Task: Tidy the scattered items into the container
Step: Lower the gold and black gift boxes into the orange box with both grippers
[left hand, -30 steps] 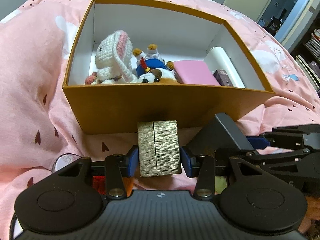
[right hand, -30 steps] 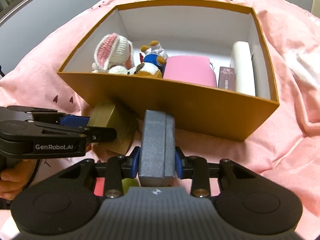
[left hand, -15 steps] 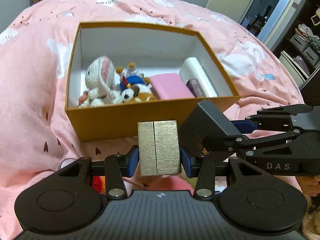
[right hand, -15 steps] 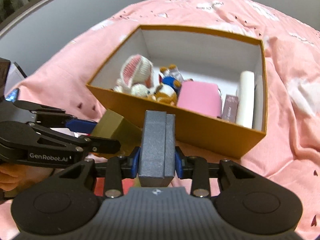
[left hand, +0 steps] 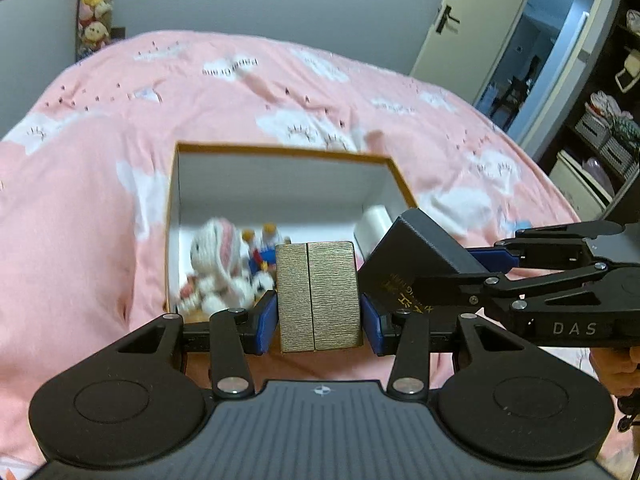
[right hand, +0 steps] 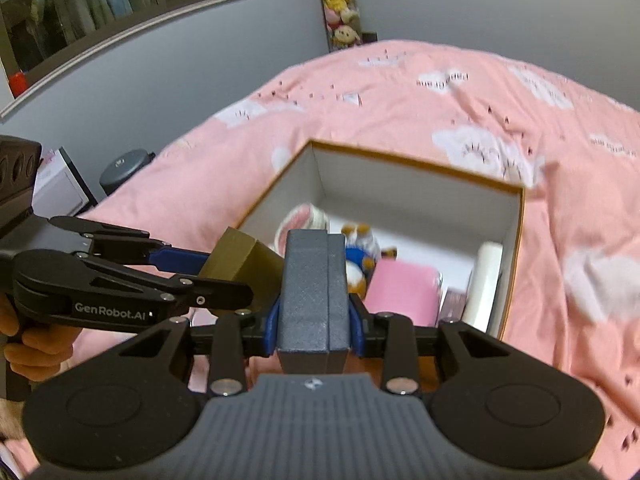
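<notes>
My left gripper [left hand: 319,316] is shut on a small gold box [left hand: 318,296], held in the air in front of the orange container [left hand: 280,152]. Close beside it on the right, my right gripper [right hand: 313,320] is shut on a dark grey box [right hand: 314,292]. The grey box [left hand: 416,256] shows in the left wrist view too, and the gold box [right hand: 244,264] in the right wrist view. Inside the white-lined container [right hand: 416,164] lie a crocheted bunny [left hand: 216,252], a small blue toy [right hand: 360,252], a pink case [right hand: 404,292] and a white roll [right hand: 486,284].
The container rests on a pink bedspread [left hand: 100,200] with cloud prints. A grey wall and an open doorway [left hand: 540,40] stand beyond the bed, shelves [left hand: 608,132] at the right. A dark round object [right hand: 124,168] sits beside the bed at the left.
Both grippers have risen with their boxes, from beside the container's front wall to above its rim. The container now looks smaller and lower in both views.
</notes>
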Available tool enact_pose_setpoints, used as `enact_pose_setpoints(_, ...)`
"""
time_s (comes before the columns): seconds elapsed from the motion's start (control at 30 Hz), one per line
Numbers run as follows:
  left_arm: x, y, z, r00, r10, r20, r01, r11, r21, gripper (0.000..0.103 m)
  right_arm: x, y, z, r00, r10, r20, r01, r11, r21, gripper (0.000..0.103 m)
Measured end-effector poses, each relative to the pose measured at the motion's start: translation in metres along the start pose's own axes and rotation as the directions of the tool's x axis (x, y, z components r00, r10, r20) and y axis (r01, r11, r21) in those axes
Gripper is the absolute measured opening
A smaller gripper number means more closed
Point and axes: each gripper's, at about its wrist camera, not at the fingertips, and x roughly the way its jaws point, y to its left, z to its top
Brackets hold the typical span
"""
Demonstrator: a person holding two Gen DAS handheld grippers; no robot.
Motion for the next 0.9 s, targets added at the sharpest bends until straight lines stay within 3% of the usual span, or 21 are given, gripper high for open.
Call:
enact_pose_setpoints(0.23,0.012,-0.001,0.024,0.992,0.101,0.079,-0.1,0.995,-0.009,0.051,0.008,-0.014,0.026,0.998,-0.045,0.05,0.045,0.999,0.003,0.037)
enact_pose_setpoints(0.43,0.034,0.004,0.04,0.991,0.102,0.082,-0.103,0.995,-0.001,0.051,0.033,-0.035,0.042,0.995,-0.085,0.059,0.082,0.995,0.047,0.037)
enact_pose_setpoints(0.7,0.061,0.012,0.052,0.995,0.085,0.056,-0.086,0.996,0.027,0.051,0.075,-0.055,0.055,0.996,-0.082,0.024,0.079,0.991,0.104,0.037)
enact_pose_setpoints(0.9,0.077,0.035,0.069,0.997,0.066,0.033,-0.066,0.998,-0.004,0.051,0.1,-0.067,0.064,0.997,-0.076,0.013,0.072,0.981,0.178,0.037)
